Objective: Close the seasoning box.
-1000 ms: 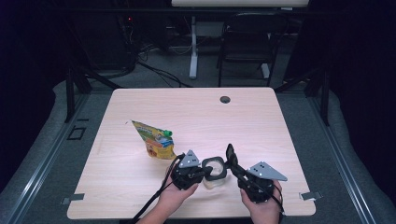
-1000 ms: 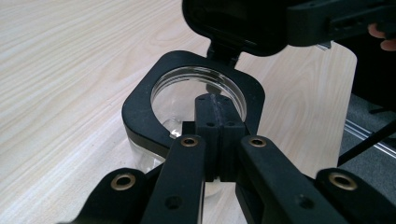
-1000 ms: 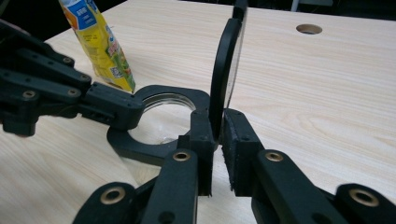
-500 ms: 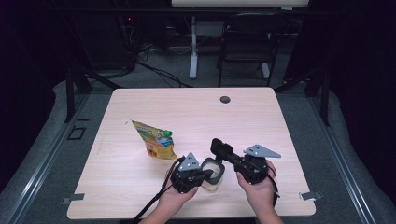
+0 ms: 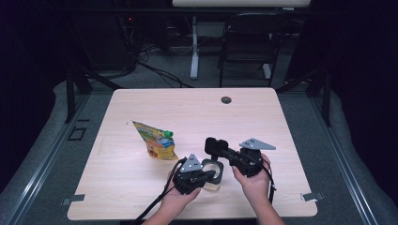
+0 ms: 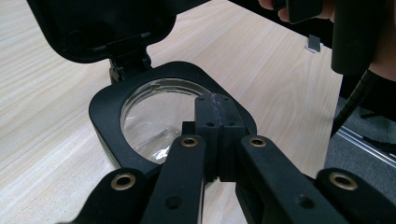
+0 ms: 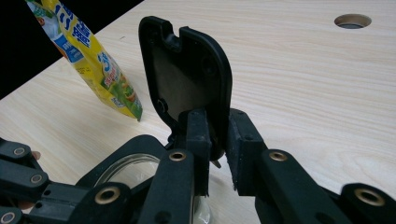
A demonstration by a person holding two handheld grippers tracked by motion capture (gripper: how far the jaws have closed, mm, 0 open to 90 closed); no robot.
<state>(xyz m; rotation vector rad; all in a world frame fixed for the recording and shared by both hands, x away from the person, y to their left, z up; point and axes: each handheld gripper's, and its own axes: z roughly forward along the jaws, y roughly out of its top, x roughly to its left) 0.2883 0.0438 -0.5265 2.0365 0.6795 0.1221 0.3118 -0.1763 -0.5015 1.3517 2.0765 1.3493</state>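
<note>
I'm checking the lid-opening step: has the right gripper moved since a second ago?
Yes. The right gripper swung left, toward the yellow pouch, lifting the container's black lid; its jaws have just been opening, lid between them.

Two forearms come in from the near edge, close together. The left hand [image 5: 180, 197] holds the left gripper [image 5: 208, 177], which points to the right and a little away. Its fingers [image 6: 208, 126] are pressed tight together. The right hand [image 5: 253, 180] holds the right gripper [image 5: 217, 151], which points left and sits just beyond the left one. Its fingers [image 7: 198, 133] have just been opening a little, with a thin black flap between them.
</note>
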